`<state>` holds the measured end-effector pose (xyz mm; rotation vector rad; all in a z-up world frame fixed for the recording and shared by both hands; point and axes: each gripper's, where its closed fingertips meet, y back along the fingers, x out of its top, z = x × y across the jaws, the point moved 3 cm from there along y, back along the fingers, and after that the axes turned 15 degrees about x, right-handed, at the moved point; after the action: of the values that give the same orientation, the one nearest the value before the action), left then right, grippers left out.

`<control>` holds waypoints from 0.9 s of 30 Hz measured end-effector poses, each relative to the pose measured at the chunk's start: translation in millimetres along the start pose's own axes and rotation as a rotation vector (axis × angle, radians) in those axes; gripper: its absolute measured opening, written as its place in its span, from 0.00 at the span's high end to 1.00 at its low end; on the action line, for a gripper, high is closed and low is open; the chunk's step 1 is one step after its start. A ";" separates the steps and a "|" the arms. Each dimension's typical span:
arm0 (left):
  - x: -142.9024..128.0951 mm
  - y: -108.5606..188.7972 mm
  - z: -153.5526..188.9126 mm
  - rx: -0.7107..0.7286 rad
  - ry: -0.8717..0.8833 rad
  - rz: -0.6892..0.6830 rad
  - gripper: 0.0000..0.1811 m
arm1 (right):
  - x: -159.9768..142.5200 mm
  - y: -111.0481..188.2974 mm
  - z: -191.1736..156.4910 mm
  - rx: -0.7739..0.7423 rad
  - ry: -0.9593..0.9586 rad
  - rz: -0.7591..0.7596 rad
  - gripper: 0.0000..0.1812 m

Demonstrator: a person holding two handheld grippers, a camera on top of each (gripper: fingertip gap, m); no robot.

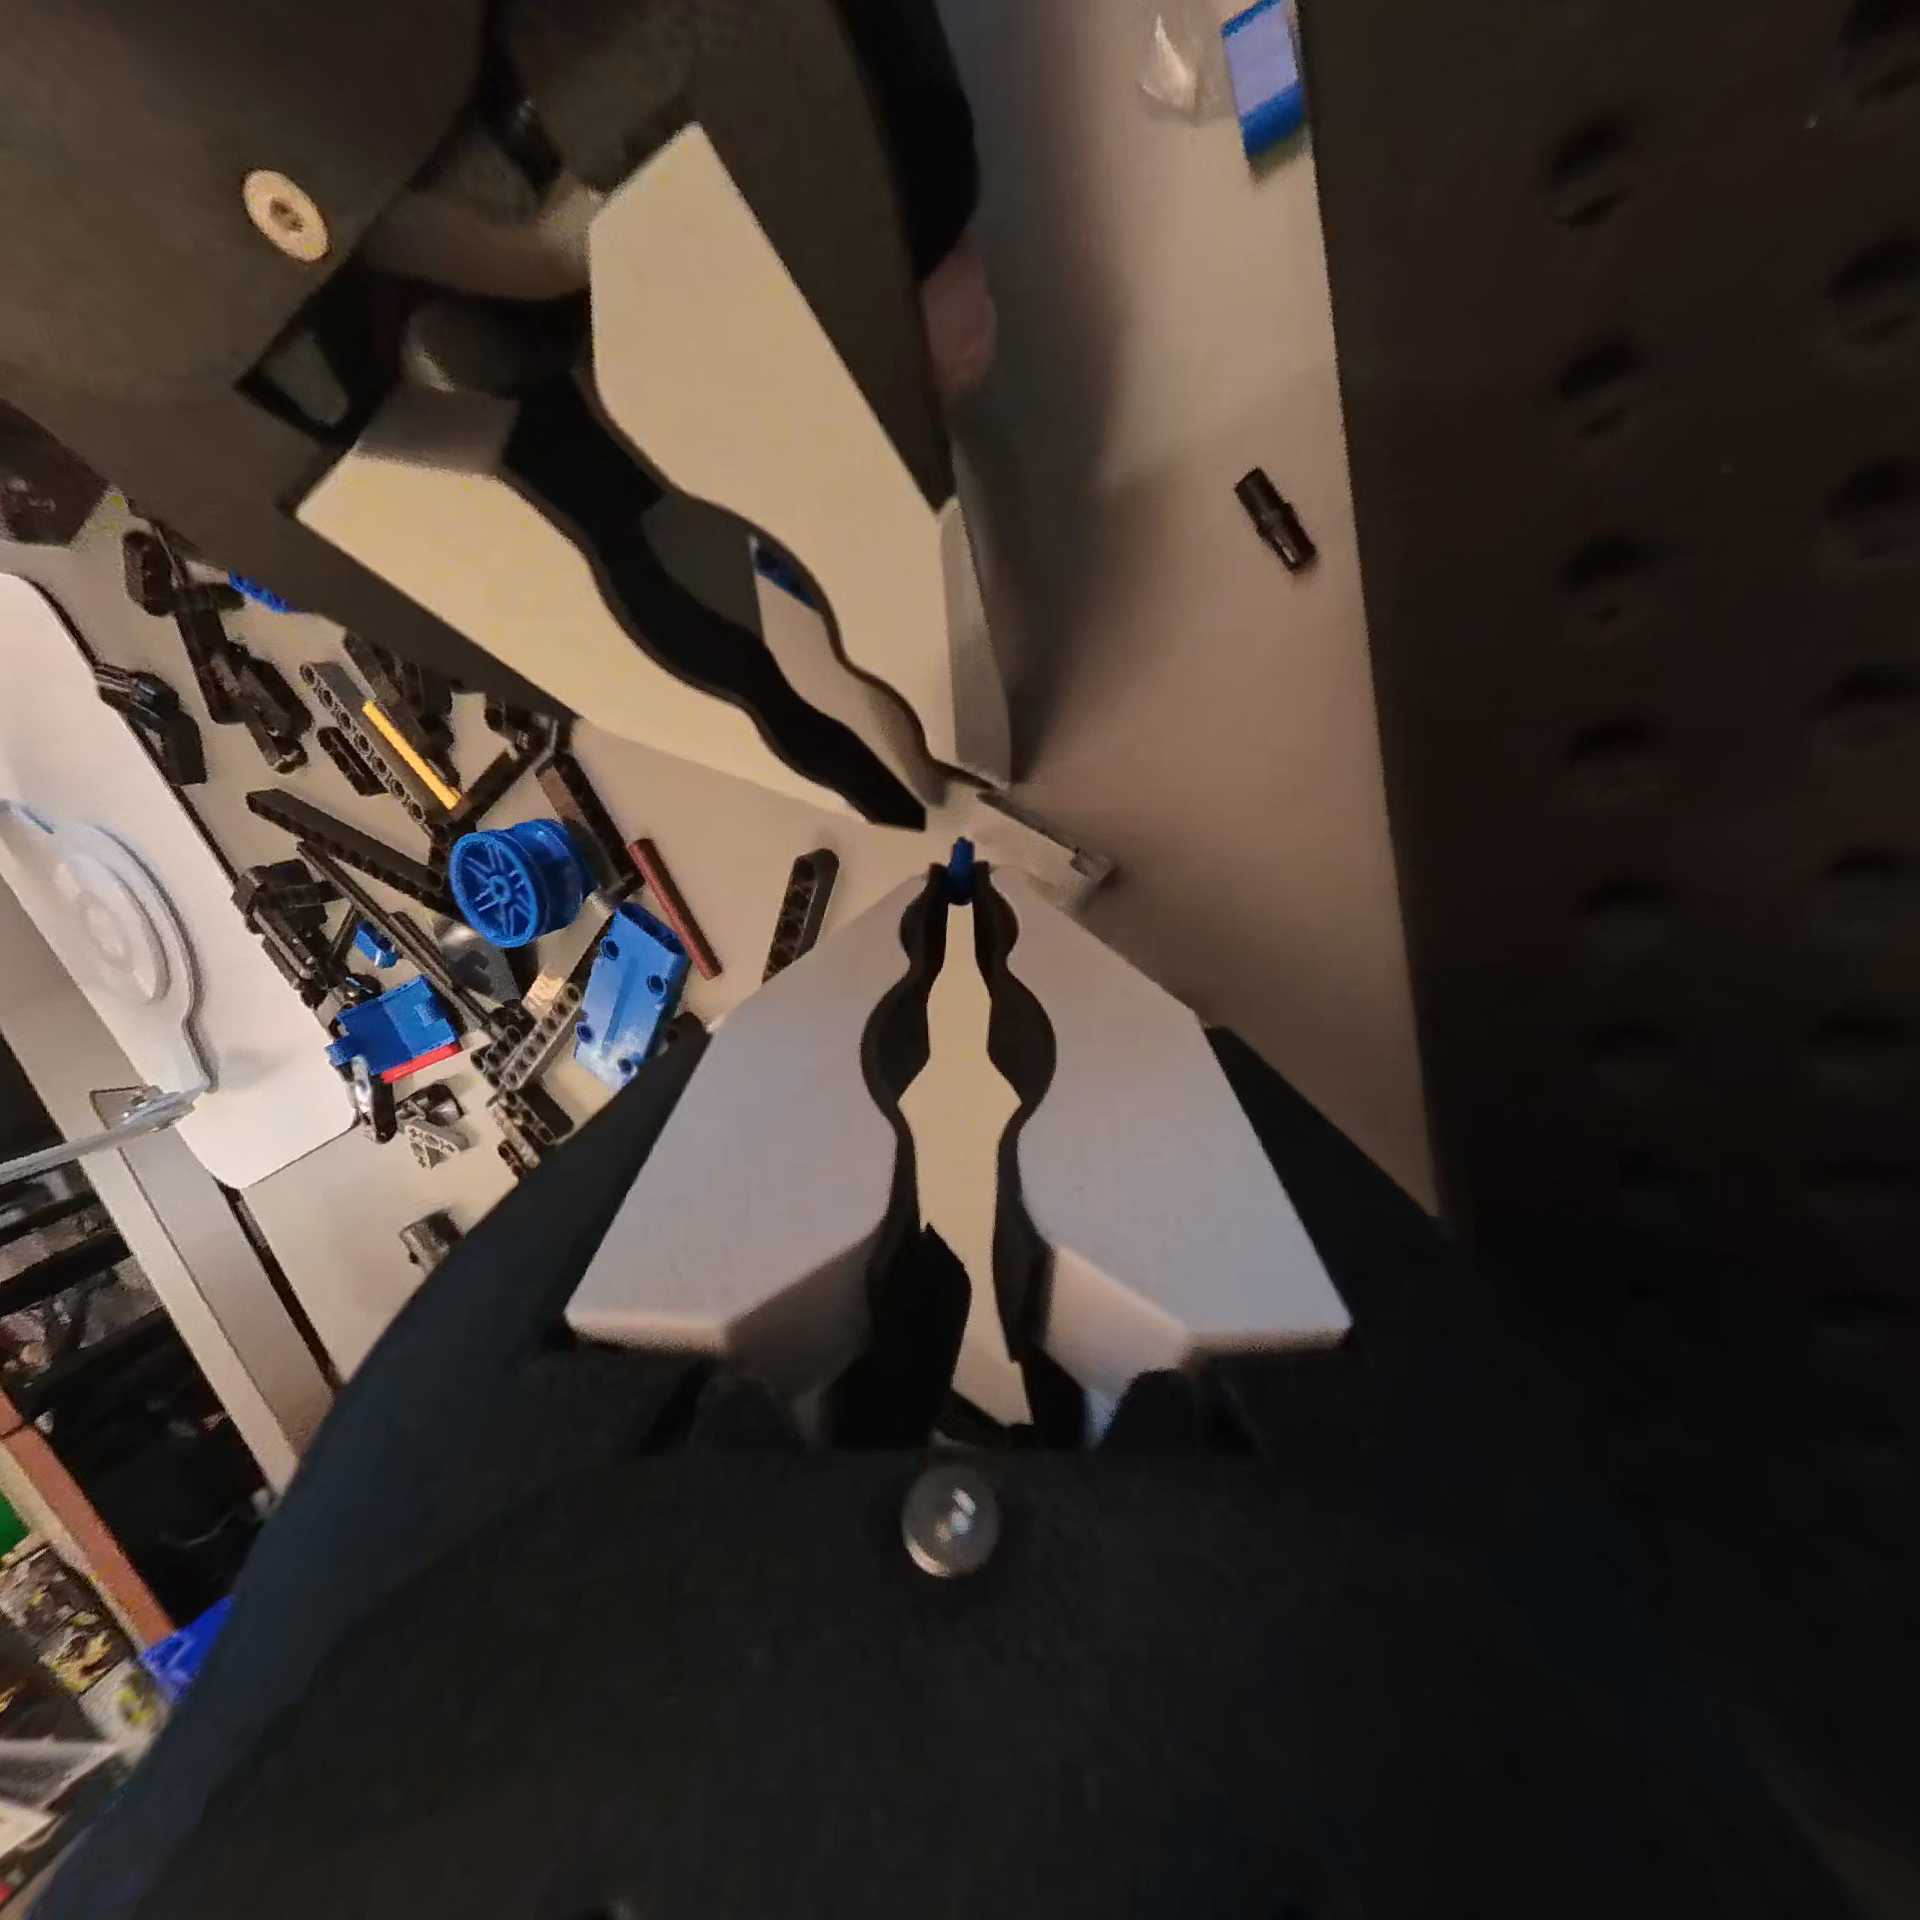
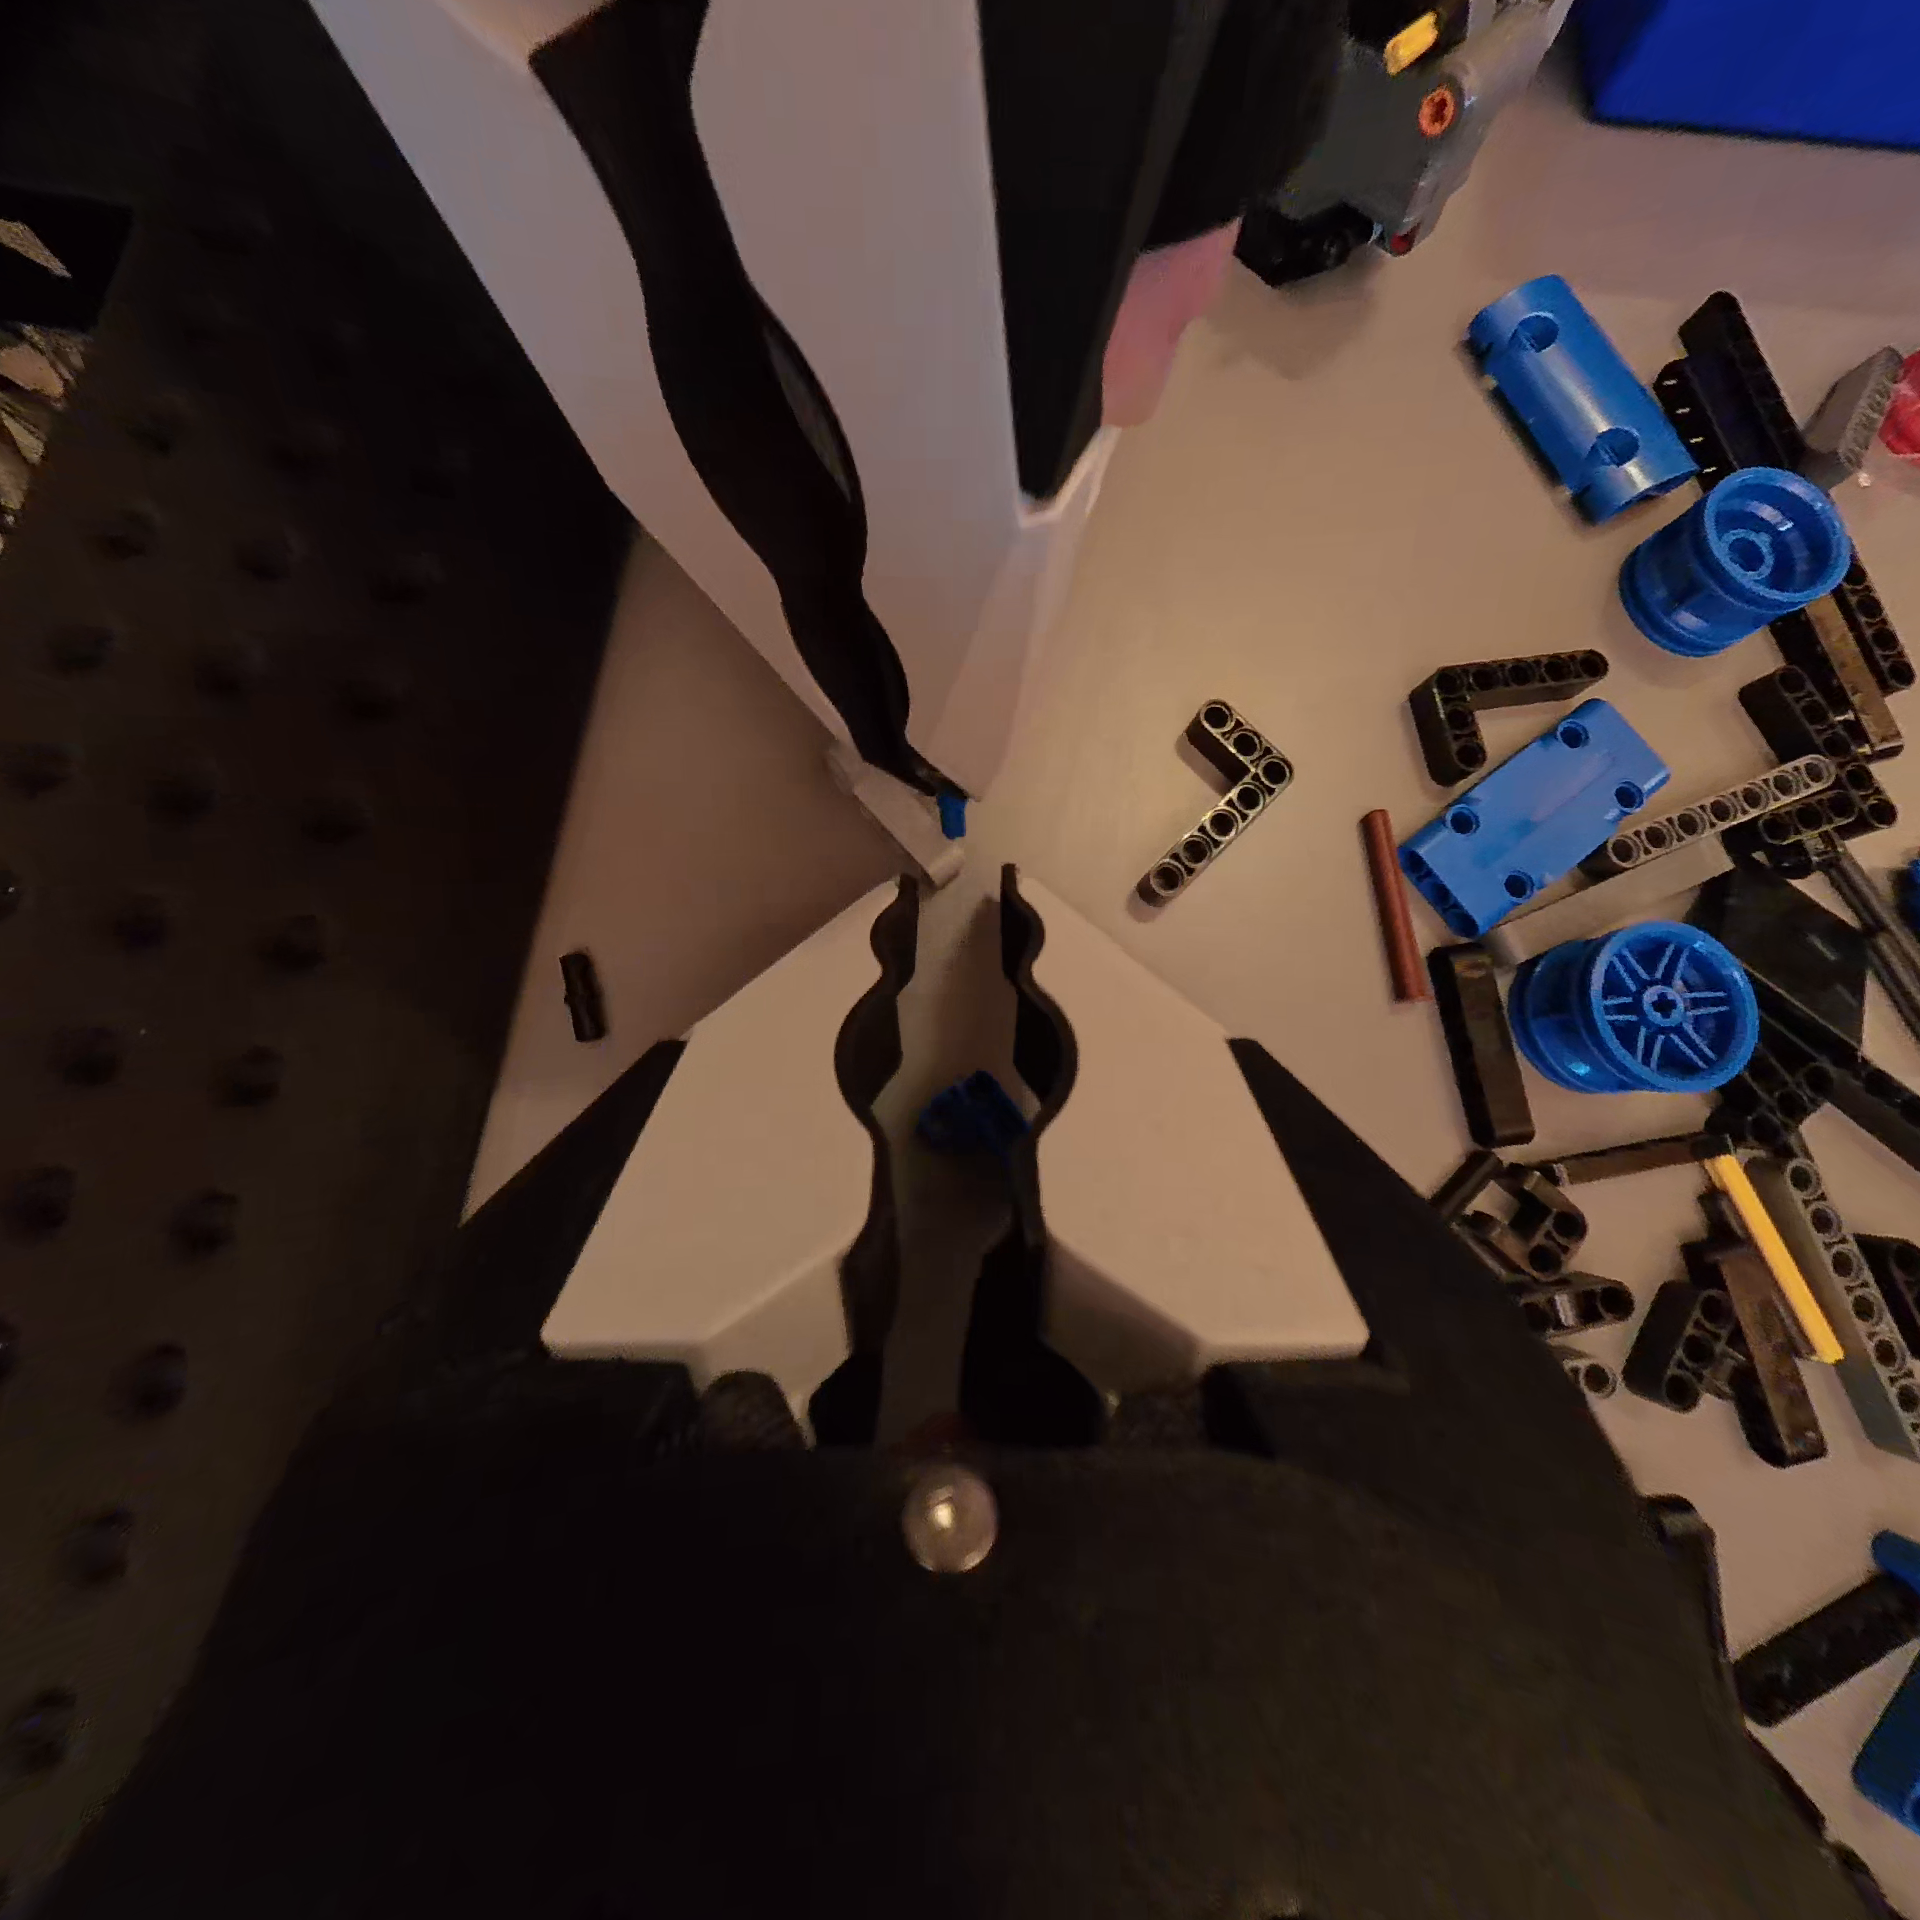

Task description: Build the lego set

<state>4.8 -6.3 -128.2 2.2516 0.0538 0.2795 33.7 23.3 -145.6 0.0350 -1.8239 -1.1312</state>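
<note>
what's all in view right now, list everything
blue pin: 1, blue, pinched at the left gripper's tips
grey piece: 1, light grey, where both grippers' tips meet
small blue piece: 1, blue, between the right gripper's fingers; whether it is gripped is unclear
wheel rims: 2, blue, right side
panels: 2, blue, one flat, one curved
L beams: 2, black, centre-right
axle: 1, brown, beside the flat panel
black pin: 1, near the studded plate
beam pile: many, black, right edge
studded plate: 1, black, left
table: 1, white
left gripper: shut on the pin
right gripper: state unclear
</note>
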 end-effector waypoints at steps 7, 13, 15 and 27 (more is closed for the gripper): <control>12.3 1.2 9.5 0.008 0.062 0.051 0.98 | -1.6 -0.3 -5.3 -0.020 0.035 -0.030 0.93; 7.1 10.6 9.6 0.022 0.149 0.056 0.98 | 4.6 1.1 -6.6 -0.018 0.070 -0.001 0.93; 2.9 14.7 5.9 0.039 0.216 0.066 0.99 | 7.1 1.2 -5.1 -0.023 0.089 -0.021 0.91; 6.8 33.9 -28.9 0.335 0.507 0.292 0.99 | 40.7 39.9 -0.7 0.087 -0.141 0.414 0.95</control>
<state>3.2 -5.4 -83.2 2.4589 0.0407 1.0628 28.9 26.7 -88.9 -0.3642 -1.8912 -0.7778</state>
